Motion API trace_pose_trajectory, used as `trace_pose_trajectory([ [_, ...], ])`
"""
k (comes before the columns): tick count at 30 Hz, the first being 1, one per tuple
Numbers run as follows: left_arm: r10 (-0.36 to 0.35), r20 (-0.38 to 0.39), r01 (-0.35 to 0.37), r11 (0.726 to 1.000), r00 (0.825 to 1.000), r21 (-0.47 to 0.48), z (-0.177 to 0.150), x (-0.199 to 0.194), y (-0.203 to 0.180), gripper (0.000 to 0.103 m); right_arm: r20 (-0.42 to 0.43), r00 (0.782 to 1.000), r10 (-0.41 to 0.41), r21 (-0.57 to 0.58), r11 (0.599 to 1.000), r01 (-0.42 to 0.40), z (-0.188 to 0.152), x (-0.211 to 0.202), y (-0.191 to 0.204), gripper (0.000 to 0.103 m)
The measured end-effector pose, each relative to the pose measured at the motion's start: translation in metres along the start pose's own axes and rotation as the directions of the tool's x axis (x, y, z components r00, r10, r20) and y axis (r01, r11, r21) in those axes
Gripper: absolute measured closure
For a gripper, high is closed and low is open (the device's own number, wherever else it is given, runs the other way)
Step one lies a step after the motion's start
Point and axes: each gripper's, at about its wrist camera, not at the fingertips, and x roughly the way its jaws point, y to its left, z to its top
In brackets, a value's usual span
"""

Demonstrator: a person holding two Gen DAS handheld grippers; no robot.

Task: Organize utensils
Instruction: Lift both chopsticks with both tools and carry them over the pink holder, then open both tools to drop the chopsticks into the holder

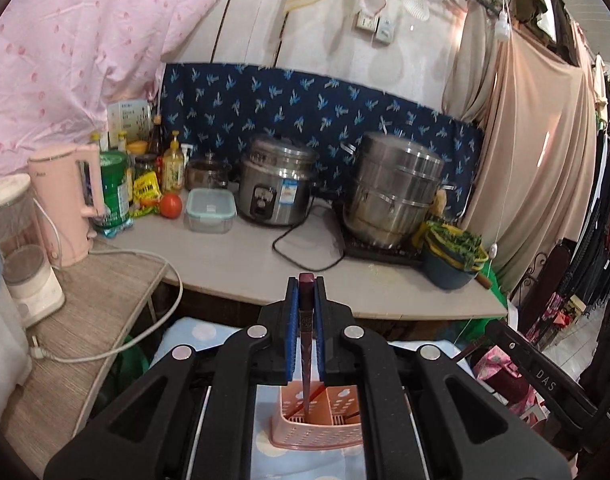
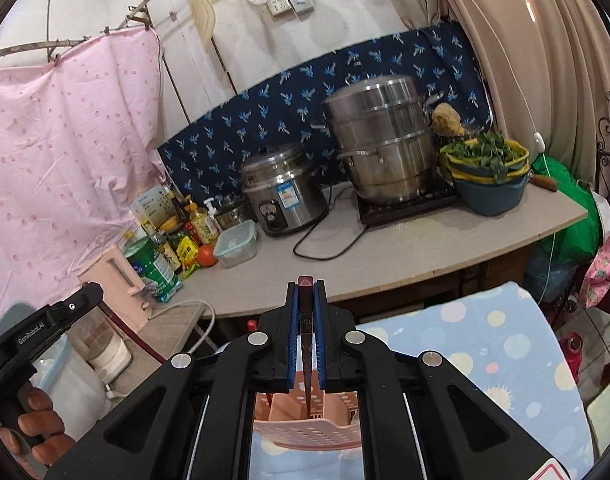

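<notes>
Holding one dark red chopstick (image 1: 306,320) clenched upright in my left gripper (image 1: 306,292) and another (image 2: 306,320) in my right gripper (image 2: 306,296), I judge the sorting partly done: both tips dip into the pink perforated utensil basket (image 1: 317,436) directly beneath my fingers, neither let go. At least one chopstick seems to lean inside already.

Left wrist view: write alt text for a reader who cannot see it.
The left tool is shut on a dark red chopstick, its tip lowered into a pink perforated utensil basket. Behind, a counter holds a rice cooker and steamer pot.
</notes>
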Motion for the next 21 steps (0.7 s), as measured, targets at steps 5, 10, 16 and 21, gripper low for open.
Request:
trace_pose_trajectory([
  [5,0.003,-0.057,-0.004,1.000,0.998,-0.023,-0.016,0.021,0.010,0.096,-0.049,0.998,-0.025,0.009,1.000,0.026,-0.014,0.019,-0.009,0.096],
  [10,0.014,-0.063,-0.017,0.998,0.998,-0.053,-0.023,0.024,0.019,0.092,-0.046,0.998,-0.037,0.029,0.999,0.038,-0.018,0.017,-0.013,0.080],
  [16,0.037,-0.044,-0.039,0.998,0.998,-0.054,-0.025,0.007,0.021,0.057,-0.020,0.999,-0.025,0.024,0.999,0.025,-0.017,-0.009,-0.009,0.069],
  [21,0.032,-0.063,-0.035,0.998,0.998,-0.053,-0.034,-0.015,0.022,0.046,-0.015,1.000,-0.023,-0.007,1.000,0.023,-0.027,-0.040,-0.002,0.066],
])
